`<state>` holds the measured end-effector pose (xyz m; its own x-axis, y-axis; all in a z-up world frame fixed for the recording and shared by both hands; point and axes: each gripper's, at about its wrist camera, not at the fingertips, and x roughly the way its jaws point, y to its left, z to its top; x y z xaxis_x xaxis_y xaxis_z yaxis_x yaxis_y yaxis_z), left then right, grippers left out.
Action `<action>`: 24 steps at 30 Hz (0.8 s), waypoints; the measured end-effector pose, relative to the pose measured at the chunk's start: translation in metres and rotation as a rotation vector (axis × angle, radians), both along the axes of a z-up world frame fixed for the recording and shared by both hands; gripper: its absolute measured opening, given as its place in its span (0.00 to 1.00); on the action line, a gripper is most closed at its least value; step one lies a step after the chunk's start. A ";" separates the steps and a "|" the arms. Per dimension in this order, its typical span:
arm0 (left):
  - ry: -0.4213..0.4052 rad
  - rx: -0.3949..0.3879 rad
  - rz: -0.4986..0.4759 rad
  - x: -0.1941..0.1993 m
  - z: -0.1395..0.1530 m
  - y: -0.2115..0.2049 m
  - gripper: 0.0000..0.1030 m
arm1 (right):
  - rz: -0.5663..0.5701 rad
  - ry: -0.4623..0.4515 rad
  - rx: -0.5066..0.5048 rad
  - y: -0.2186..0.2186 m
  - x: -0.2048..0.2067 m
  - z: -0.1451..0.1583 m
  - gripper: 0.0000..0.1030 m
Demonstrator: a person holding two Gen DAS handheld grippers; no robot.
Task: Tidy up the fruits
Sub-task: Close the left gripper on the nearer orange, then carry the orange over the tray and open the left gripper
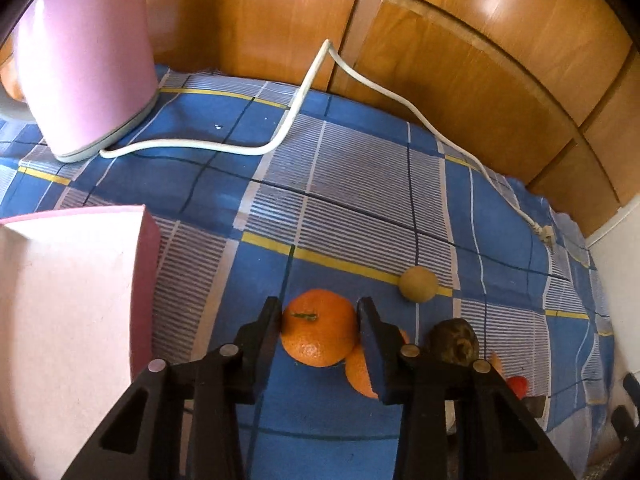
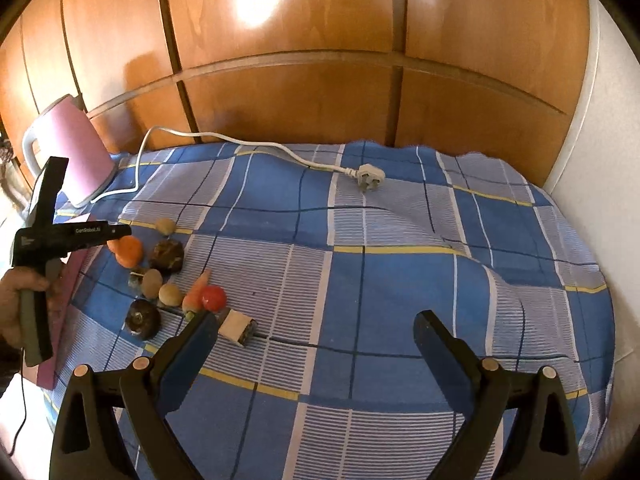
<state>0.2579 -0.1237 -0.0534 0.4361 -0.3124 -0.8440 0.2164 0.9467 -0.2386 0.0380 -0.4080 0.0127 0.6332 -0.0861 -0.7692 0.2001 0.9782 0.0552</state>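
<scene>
An orange (image 1: 318, 328) with a green stem lies on the blue checked cloth, and my left gripper (image 1: 319, 310) is shut on it, a pad against each side. A second orange (image 1: 358, 374) sits half hidden behind the right finger. Beside them lie a pale round fruit (image 1: 418, 284), a dark brown fruit (image 1: 454, 344) and a red tomato (image 1: 518, 386). From the right wrist view a hand holds the left gripper (image 2: 120, 235) over the orange (image 2: 130, 251) in a cluster with a carrot (image 2: 196, 290). My right gripper (image 2: 316, 328) stands open over bare cloth.
A pink box (image 1: 60, 320) stands close on the left of the left gripper. A pink kettle (image 1: 88, 60) sits at the back left, its white cable (image 1: 280, 136) running across the cloth to a plug (image 2: 370, 176). Wooden cupboard doors (image 2: 280, 60) rise behind. A small white block (image 2: 236, 326) lies by the right gripper's left finger.
</scene>
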 end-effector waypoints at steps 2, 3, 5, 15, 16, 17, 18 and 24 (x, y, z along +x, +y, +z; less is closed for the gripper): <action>-0.007 -0.006 -0.009 -0.007 0.002 0.003 0.38 | -0.006 0.000 -0.005 -0.001 0.000 0.000 0.96; -0.019 0.002 -0.015 -0.012 0.004 0.003 0.38 | -0.011 0.006 -0.003 -0.002 0.001 -0.001 0.96; -0.039 0.017 -0.025 -0.020 0.008 0.006 0.38 | -0.016 0.013 -0.003 -0.004 0.001 -0.002 0.96; -0.110 0.057 -0.052 -0.060 0.017 0.020 0.38 | 0.032 0.082 -0.083 0.009 0.006 -0.015 0.92; -0.127 0.059 -0.059 -0.066 0.020 0.021 0.38 | 0.043 0.090 -0.101 0.012 0.007 -0.017 0.92; -0.136 0.057 -0.061 -0.071 0.022 0.022 0.38 | 0.050 0.096 -0.111 0.014 0.007 -0.019 0.92; -0.141 0.053 -0.064 -0.075 0.023 0.023 0.38 | 0.058 0.103 -0.121 0.016 0.008 -0.020 0.91; -0.176 0.039 -0.113 -0.114 0.025 0.024 0.38 | 0.065 0.121 -0.140 0.018 0.008 -0.024 0.90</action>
<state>0.1443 -0.0995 -0.0283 0.5418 -0.3360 -0.7704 0.3568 0.9219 -0.1512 0.0463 -0.3902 -0.0110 0.5448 -0.1589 -0.8233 0.1328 0.9858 -0.1024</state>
